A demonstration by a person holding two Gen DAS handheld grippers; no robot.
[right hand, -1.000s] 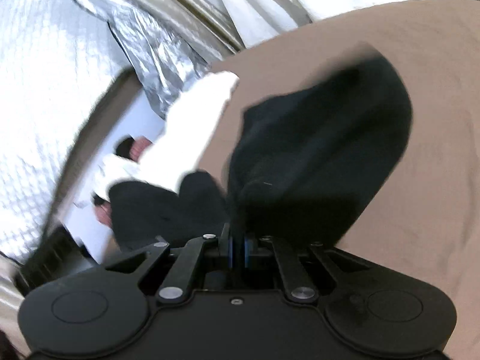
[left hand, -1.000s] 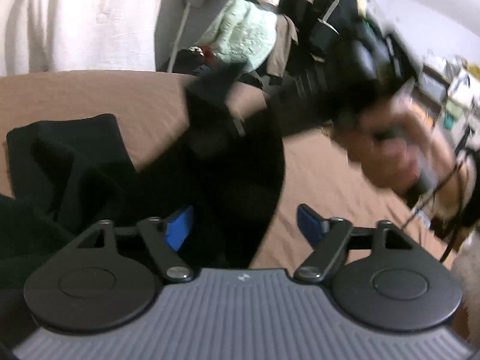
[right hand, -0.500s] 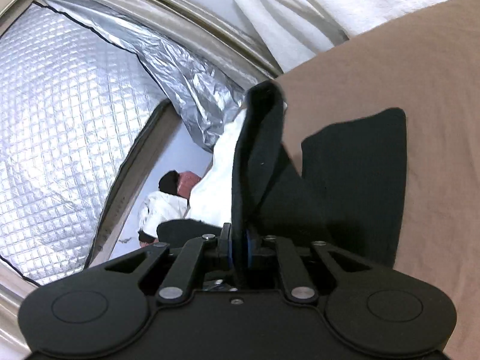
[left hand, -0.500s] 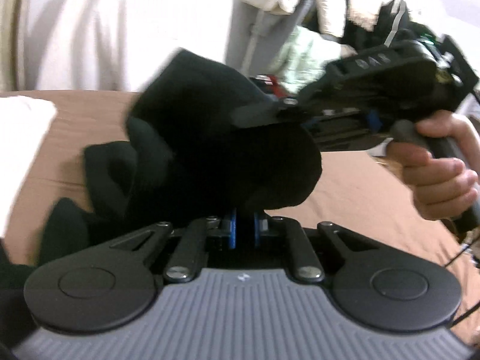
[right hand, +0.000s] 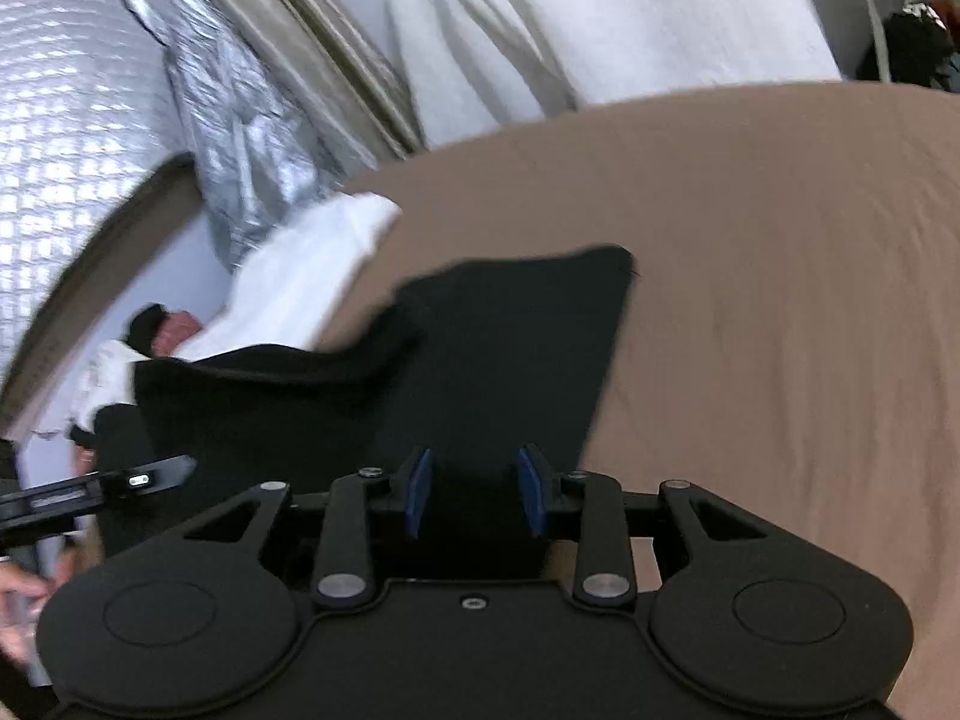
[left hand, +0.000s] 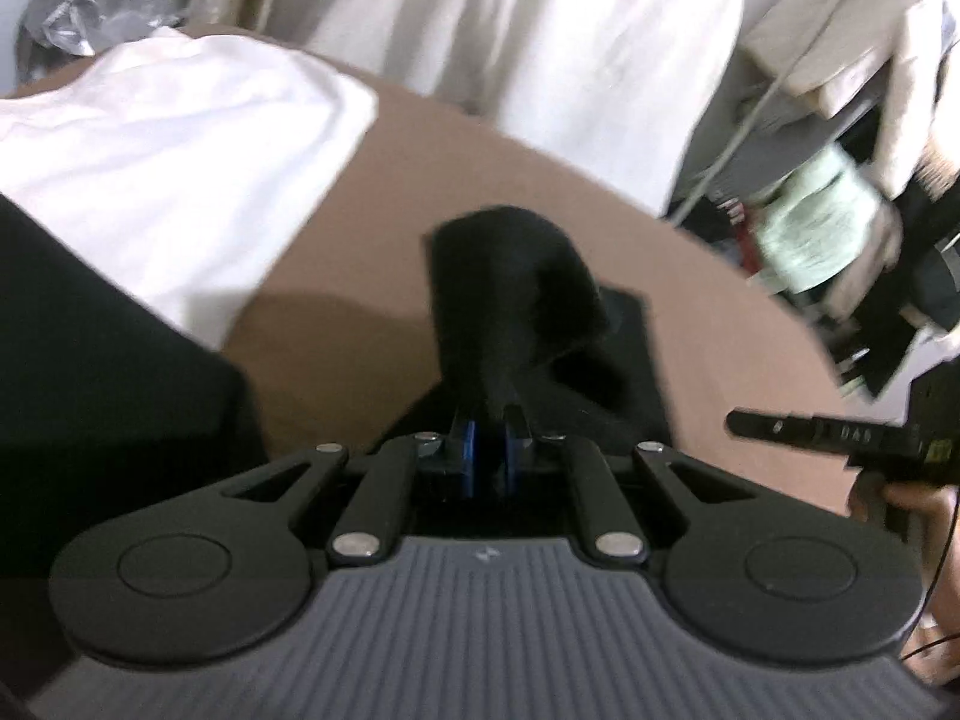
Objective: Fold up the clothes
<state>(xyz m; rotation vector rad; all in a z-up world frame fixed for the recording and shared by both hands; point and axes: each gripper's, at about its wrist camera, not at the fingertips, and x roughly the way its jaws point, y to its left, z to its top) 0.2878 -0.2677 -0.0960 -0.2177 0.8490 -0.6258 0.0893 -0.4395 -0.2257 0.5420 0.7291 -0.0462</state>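
A black garment lies partly flat on the brown bed sheet. In the left wrist view one fold of it stands up from my left gripper, whose blue pads are shut on the cloth. My right gripper hovers low over the near edge of the garment. Its jaws are opening, and black cloth shows between the pads without being pressed. The right gripper also shows at the right edge of the left wrist view, with a hand below it. The left gripper pokes in from the left of the right wrist view.
A white garment lies on the bed to the left, with more black cloth in front of it. A white curtain and silver quilted foil hang behind the bed. Piled clothes crowd the far right.
The left gripper went from wide open to shut on the black cloth and swung left. The right gripper let the cloth go and sank; the garment dropped flatter onto the bed.
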